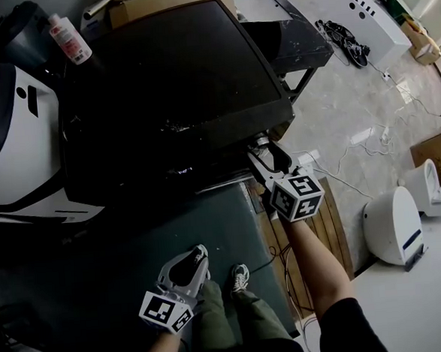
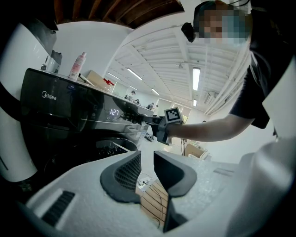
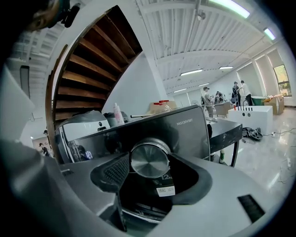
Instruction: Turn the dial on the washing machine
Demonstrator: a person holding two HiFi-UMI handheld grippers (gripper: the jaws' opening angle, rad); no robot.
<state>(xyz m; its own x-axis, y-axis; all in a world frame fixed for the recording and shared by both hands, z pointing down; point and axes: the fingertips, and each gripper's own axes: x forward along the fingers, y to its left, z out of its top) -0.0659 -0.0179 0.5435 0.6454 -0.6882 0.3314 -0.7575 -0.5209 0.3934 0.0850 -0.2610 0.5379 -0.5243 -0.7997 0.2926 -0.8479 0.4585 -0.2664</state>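
Glossy floor [image 1: 351, 102] spreads beyond the black washing machine [image 1: 169, 85]. My right gripper [image 1: 266, 153] clasps its front-panel dial [image 3: 149, 160], while the left gripper [image 2: 147, 169] hangs low, narrow and empty. I think the pads may slip on smooth metal when I twist.

Round brushed-metal dial [image 3: 149, 160] on the glossy black washing machine [image 3: 189, 134] front

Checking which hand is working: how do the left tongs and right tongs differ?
The right tongs are closed round the dial of the washing machine; the left tongs hold nothing, jaws slightly apart. The right tongs reach the machine's front; the left tongs hang low by the person's leg. Both are the same grey design.
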